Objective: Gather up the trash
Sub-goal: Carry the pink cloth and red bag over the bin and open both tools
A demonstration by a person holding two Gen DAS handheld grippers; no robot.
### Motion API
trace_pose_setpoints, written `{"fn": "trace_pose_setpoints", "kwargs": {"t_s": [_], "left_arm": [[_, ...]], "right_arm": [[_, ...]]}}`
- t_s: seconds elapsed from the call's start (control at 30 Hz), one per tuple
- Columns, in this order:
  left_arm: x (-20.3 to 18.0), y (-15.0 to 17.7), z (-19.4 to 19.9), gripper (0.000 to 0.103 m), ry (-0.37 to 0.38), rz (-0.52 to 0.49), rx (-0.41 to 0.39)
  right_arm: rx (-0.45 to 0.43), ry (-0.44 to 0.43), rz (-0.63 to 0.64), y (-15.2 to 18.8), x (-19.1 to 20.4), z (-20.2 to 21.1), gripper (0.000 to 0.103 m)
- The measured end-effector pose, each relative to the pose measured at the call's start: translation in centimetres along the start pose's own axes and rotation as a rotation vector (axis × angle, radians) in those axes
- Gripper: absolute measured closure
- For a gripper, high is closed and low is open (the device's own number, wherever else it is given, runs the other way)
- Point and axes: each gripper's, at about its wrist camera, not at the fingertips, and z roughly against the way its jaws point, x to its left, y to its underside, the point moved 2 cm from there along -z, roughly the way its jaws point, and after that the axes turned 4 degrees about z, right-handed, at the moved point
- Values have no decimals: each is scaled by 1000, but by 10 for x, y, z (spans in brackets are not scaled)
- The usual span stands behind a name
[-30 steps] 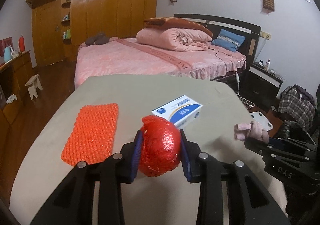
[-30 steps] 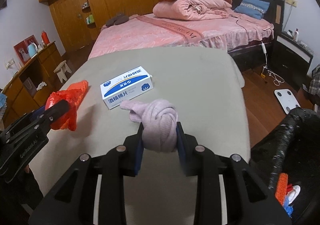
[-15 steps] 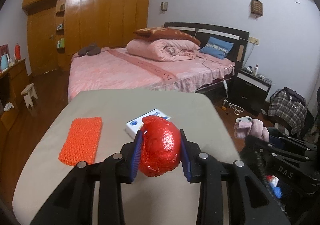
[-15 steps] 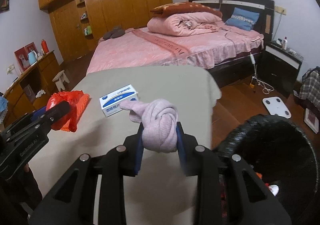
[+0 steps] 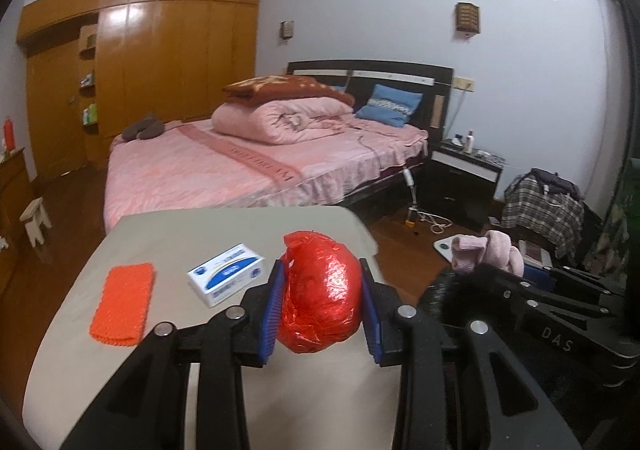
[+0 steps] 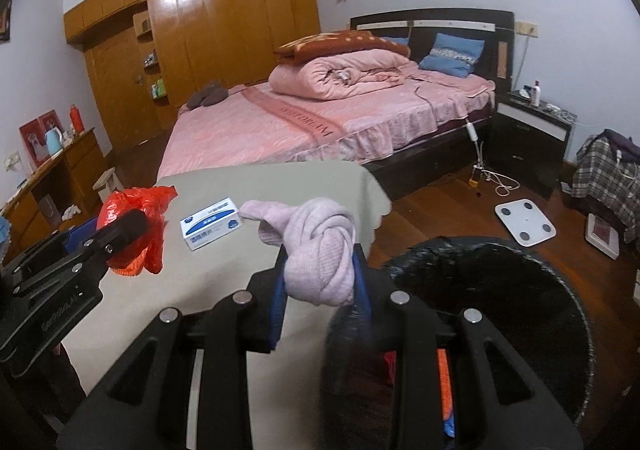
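Note:
My left gripper [image 5: 322, 310] is shut on a crumpled red plastic bag [image 5: 320, 294], held above the right part of the beige table [image 5: 160, 234]. The bag also shows in the right wrist view [image 6: 136, 222]. My right gripper [image 6: 320, 290] is shut on a knotted pink cloth [image 6: 320, 250], at the left rim of a black-lined trash bin [image 6: 500, 290] standing right of the table. The cloth also shows in the left wrist view [image 5: 488, 258]. Some trash lies inside the bin.
A blue-and-white box [image 5: 226, 278] and an orange mesh pad [image 5: 124, 302] lie on the table. Behind stand a pink bed [image 5: 260, 166], a black nightstand [image 5: 460, 178] and a wooden wardrobe [image 5: 152, 62]. A white scale [image 6: 524, 222] lies on the wooden floor.
Both grippers have pulled back and swung right with their loads. The table has receded, and the black bin has come into view under the right gripper.

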Motion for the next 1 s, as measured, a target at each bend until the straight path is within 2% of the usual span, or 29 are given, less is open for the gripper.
{"fn": "trace_pose_setpoints", "kwargs": {"t_s": [0.4,1.0], "left_arm": [[-66,-5,10,68,102,-71,-21],[-149,1,5,68,255,-140,-19]], "right_arm": [[-17,85,-46,16,-51,36,74],[-8,207,-106,42,-116,66,74]]}}
